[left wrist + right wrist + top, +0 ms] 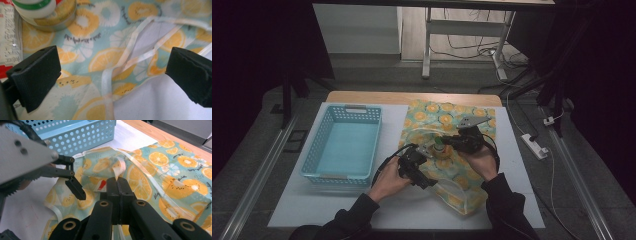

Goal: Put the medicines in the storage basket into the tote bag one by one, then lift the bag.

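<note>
The desk carries a pale mat, and on its left half stands an empty light-blue perforated basket. To the right of the basket lies a fruit-print bag — teal plastic with orange slices, edged in clear trim — spread flat and reaching toward the desk's near right part. Through its open mouth shows a small jar with a green-banded white lid, lying beside a red-and-white packet inside the bag. The left gripper hovers low over the bag's clear trimmed edge, its fingers spread wide with the folded trim between them, not touching it. The right gripper sits just behind — its fingers pressed together, pinching the bag's clear rim and holding that edge raised off the desk.
</note>
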